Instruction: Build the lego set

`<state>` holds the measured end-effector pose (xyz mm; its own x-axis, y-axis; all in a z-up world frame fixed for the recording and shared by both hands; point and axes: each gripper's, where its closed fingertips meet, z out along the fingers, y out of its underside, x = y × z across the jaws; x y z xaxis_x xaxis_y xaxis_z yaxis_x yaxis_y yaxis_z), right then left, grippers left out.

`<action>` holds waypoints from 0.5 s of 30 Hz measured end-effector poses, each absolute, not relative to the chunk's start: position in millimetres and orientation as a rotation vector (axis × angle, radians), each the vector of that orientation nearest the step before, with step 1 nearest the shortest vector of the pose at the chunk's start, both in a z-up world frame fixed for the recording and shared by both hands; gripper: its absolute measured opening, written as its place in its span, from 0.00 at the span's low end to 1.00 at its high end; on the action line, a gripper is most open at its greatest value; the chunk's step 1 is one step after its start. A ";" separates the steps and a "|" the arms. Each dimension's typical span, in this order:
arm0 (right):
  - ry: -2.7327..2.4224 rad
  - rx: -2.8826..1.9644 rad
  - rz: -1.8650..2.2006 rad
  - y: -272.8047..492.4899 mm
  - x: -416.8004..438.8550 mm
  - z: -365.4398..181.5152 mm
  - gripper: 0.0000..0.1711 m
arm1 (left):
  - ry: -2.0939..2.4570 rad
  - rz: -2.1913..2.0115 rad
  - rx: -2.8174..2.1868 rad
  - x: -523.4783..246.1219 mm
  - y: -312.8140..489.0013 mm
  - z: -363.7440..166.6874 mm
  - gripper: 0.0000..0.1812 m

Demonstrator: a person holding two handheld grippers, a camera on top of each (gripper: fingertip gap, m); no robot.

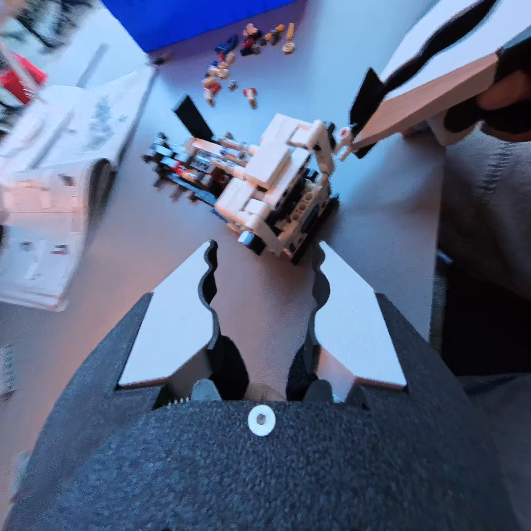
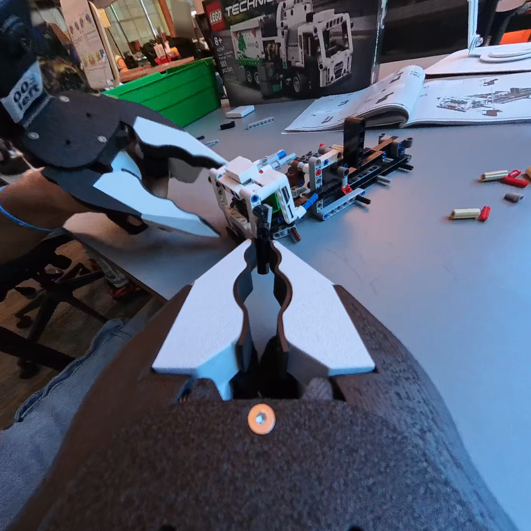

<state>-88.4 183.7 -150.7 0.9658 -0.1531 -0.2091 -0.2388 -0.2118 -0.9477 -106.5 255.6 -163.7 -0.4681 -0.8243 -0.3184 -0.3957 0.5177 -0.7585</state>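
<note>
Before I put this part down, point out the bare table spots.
Bare grey table lies between the half-built white truck model and the near edge. Crowded: loose red and tan pins on the right, open instruction booklet behind.

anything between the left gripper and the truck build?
No. In the left wrist view only bare grey table separates the open left gripper from the truck build.

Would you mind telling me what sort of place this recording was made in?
Probably a shared workroom or office, not a home: a plain grey table, a green storage bin, and further desks behind. The set's box and open manual rest on the table.
</note>
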 end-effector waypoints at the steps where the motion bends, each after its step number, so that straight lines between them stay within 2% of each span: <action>1: 0.293 -1.790 0.086 183.0 -88.4 -150.4 0.04 | 2.027 -0.758 -0.969 -105.5 260.9 -154.2 0.37; 6: 0.260 -1.784 0.063 183.1 -90.6 -150.7 0.04 | 1.990 -0.526 -0.638 -99.4 255.1 -114.8 0.35; 7: 0.252 -1.786 0.065 183.2 -91.5 -150.8 0.04 | 2.068 -0.478 -0.604 -98.6 253.7 -120.8 0.32; 9: 0.244 -1.782 0.073 183.2 -93.1 -150.2 0.04 | 2.213 -0.442 -0.558 -96.6 250.5 -132.2 0.32; 13: 0.230 -1.775 0.083 184.8 -96.2 -150.0 0.04 | 2.404 -0.431 -0.499 -86.9 245.1 -136.1 0.22; 15: 0.222 -1.780 0.084 185.7 -96.9 -150.2 0.04 | 2.559 -0.383 -0.556 -88.7 247.8 -147.5 0.27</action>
<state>-96.9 185.7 -150.2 0.9786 -0.1044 -0.1770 -0.1953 -0.2043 -0.9592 -88.7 247.8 -147.5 -0.7970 -0.4508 -0.4019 -0.3132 0.8775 -0.3632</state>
